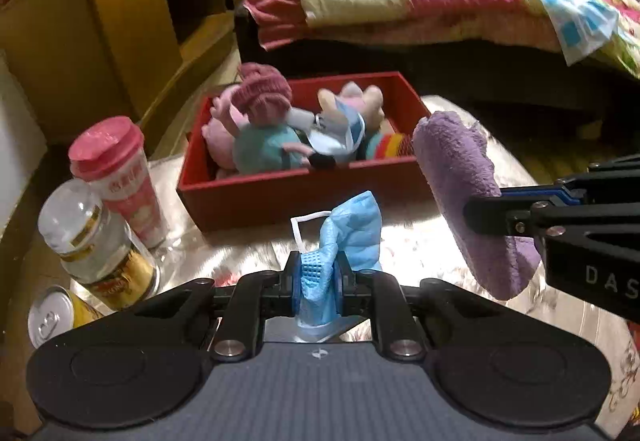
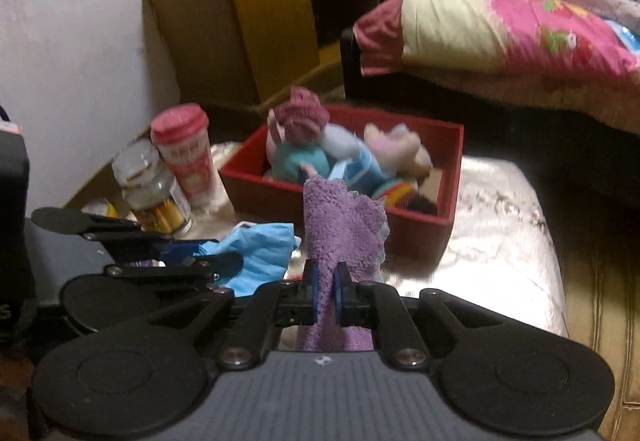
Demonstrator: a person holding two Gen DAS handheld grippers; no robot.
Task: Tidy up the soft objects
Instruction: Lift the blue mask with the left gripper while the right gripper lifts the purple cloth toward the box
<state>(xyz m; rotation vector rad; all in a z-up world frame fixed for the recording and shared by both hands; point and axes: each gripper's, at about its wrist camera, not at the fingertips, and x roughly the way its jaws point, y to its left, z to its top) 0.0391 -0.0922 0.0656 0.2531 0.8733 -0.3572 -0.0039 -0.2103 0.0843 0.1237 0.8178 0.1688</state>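
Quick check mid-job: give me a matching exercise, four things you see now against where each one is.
1 blue pleated face mask
2 purple fleecy cloth
3 pink knitted hat
4 pink-lidded paper cup

A in the red rectangular box
B standing left of the box
C pinched in the right gripper
D pinched in the left gripper

Pairs: 1-D, 2-C, 3-A, 4-B

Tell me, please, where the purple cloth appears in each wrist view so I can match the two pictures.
Left wrist: purple cloth at right, pinched by the right gripper.
Right wrist: purple cloth at centre, between the gripper's pads.
Shared landmark: red box of plush toys just behind it.
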